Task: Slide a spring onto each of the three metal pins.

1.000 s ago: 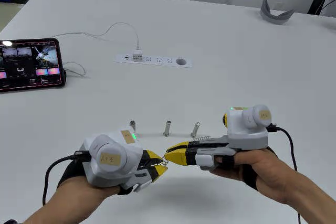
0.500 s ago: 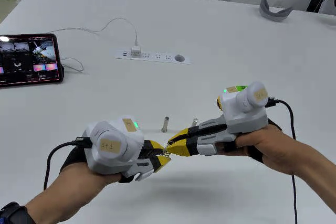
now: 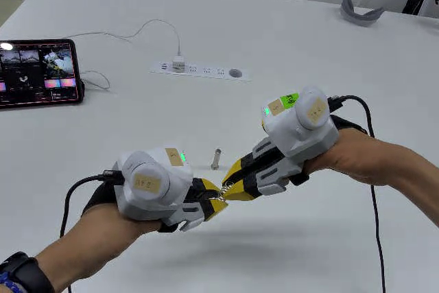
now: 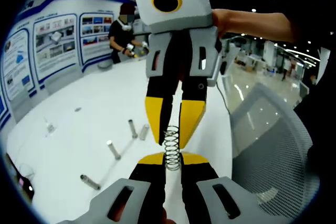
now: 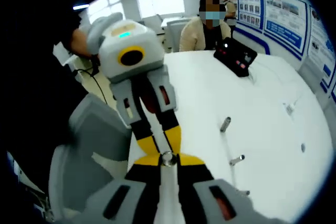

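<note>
Between left gripper (image 3: 212, 205) and right gripper (image 3: 229, 189), pinched: thin coiled wire spring (image 4: 171, 148)

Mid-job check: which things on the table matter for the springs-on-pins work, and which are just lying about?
Job: spring, gripped by the left gripper and right gripper; metal pins.
Lying about: tablet, power strip with charger, grey curved band.
</note>
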Demonstrator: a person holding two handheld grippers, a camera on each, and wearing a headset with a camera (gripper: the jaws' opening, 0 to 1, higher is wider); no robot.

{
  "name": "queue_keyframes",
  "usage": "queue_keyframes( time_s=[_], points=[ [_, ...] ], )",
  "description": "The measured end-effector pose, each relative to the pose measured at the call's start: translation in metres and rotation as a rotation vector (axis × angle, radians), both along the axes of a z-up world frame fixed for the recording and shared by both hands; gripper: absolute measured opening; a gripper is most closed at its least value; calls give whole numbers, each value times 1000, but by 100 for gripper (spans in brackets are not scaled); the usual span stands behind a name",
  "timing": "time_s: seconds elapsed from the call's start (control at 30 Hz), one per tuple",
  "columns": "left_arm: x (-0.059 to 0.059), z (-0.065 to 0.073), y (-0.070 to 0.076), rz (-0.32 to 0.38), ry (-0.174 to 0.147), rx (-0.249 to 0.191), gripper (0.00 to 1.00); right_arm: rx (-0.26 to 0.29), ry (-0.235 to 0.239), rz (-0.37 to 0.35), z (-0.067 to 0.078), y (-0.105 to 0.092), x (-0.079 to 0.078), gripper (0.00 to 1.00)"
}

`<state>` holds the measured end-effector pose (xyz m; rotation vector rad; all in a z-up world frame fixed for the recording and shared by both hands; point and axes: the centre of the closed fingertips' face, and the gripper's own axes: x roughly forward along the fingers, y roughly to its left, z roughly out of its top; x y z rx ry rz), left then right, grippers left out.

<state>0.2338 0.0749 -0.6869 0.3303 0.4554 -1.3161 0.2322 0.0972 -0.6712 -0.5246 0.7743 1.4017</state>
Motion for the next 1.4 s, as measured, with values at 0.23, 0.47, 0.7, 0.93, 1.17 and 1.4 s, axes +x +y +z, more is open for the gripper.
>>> queue_keyframes(
  time_s=[0.23,0.47,0.7,0.93,1.17,1.4],
  points=[
    [-3,1,-1,-16,-9,3,9,-20,6,36,-4,-2,-4,13],
    [-6,1,-3,-34,-7,-1,9,-25,12,58,-5,-4,-6,12],
    [-3,-2,-3,-22,-10,-7,10,-27,0,56,-9,-5,-4,12],
    [-4,-8,2,-7,-11,-6,12,-31,7,35,-16,-6,-5,12],
    [-5,-9,11,18,4,-13,16,-2,6,-18,-12,-14,3,12],
    [-3,-14,19,55,20,-13,20,-3,14,-65,-12,-25,9,12]
  ],
)
